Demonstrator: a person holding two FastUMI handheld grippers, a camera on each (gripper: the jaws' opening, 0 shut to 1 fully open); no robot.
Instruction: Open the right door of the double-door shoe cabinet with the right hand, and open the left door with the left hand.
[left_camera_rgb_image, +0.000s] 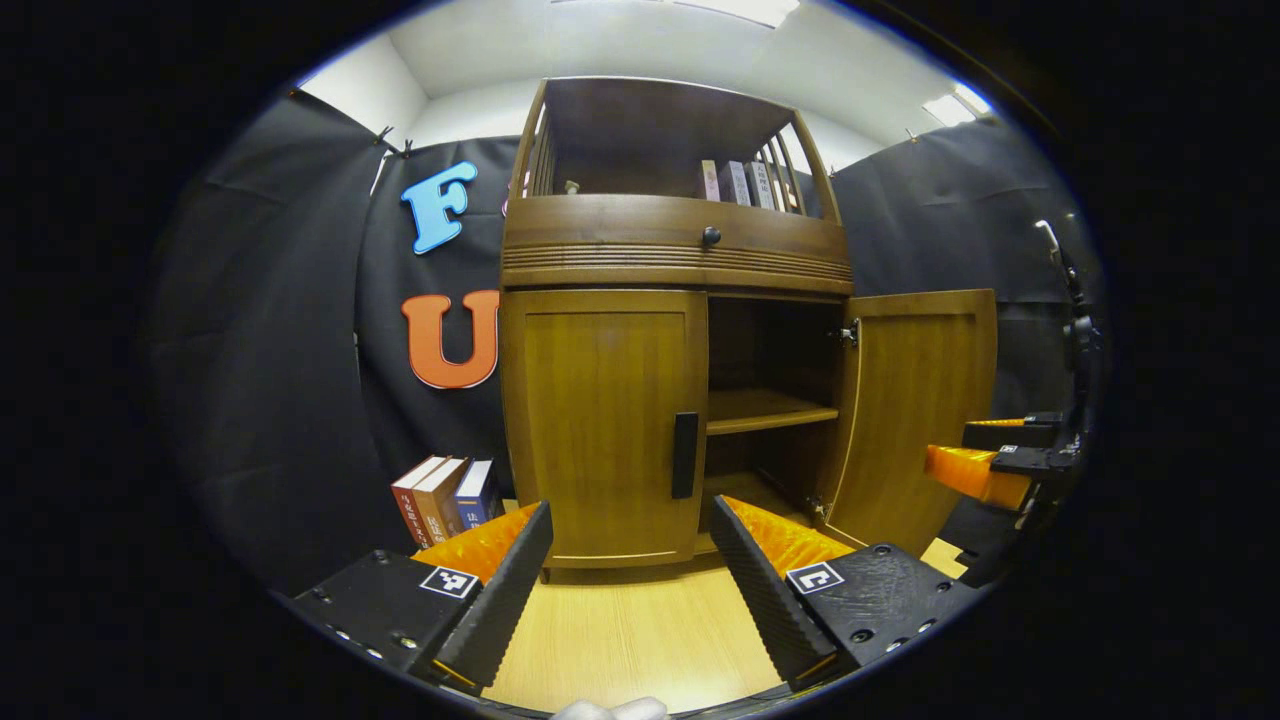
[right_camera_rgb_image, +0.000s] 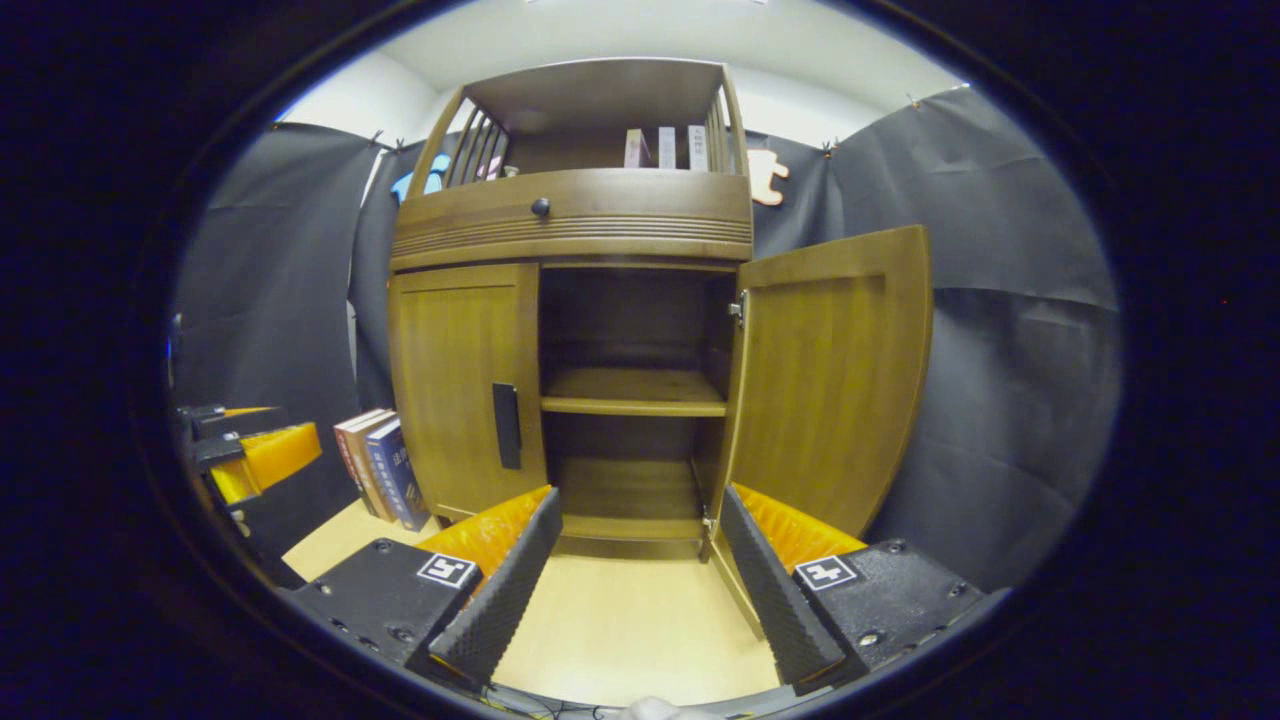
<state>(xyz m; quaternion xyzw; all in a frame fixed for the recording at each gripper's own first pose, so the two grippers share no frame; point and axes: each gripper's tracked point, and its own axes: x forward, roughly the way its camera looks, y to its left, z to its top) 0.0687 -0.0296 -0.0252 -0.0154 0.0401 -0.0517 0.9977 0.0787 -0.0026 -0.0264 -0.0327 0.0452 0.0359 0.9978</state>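
Progress stands halfway: brown wooden shoe cabinet's right door swung open, left door closed, my left gripper and right gripper both gaping empty before it.

Cabinet mid-brown wood, ribbed band under drawer; doors golden-brown, grain vertical. Handle and knob black. Floor pale wood-grain. Books red, tan, blue. Cloth black.

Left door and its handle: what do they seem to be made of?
Left door: looks like wood or wood veneer, brown with a satin sheen; grain streaks and a recessed panel show. Handle: a dark matte vertical bar, maybe plastic or painted metal; the pictures can't settle which.
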